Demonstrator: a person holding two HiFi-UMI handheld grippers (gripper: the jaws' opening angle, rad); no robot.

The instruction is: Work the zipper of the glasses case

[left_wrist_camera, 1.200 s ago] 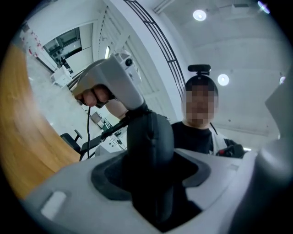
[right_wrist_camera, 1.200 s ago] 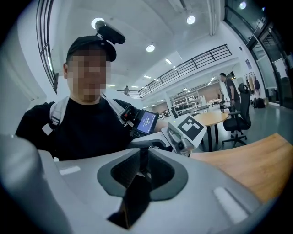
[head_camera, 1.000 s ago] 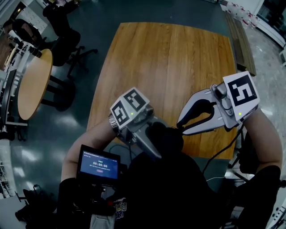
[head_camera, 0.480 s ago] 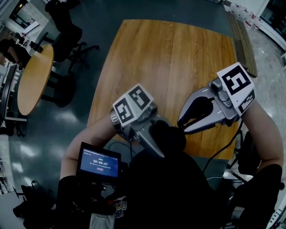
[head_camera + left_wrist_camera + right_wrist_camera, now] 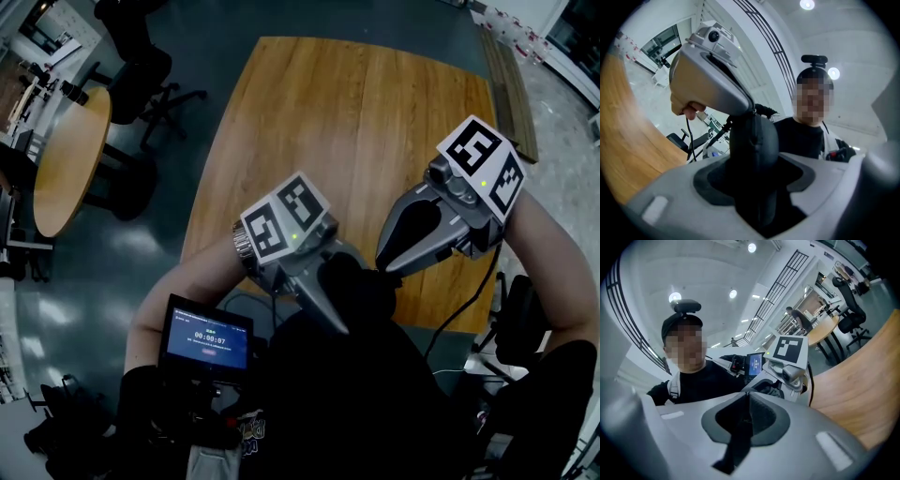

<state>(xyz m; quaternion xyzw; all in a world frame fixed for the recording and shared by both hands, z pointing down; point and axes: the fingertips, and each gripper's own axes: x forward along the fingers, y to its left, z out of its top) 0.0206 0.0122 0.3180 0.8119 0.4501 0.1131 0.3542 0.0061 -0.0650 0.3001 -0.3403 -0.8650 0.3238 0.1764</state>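
A black glasses case (image 5: 356, 281) is held over the near edge of the wooden table (image 5: 356, 122), close to the person's chest. My left gripper (image 5: 339, 302) is shut on the case, which fills the gap between its jaws in the left gripper view (image 5: 753, 140). My right gripper (image 5: 382, 270) meets the case from the right, fingertips at its edge. Its jaws are closing, and a thin black zipper pull (image 5: 738, 437) sits pinched between them in the right gripper view. The zipper track itself is too dark to make out.
A small screen (image 5: 208, 336) is mounted at the person's left side. A round wooden table (image 5: 66, 159) and black office chairs (image 5: 141, 84) stand on the dark floor to the left. A cable (image 5: 469, 300) trails from the right gripper.
The right gripper's jaws, gaping a second ago, have closed at the case's edge. Both grippers have shifted slightly up and away from the body.
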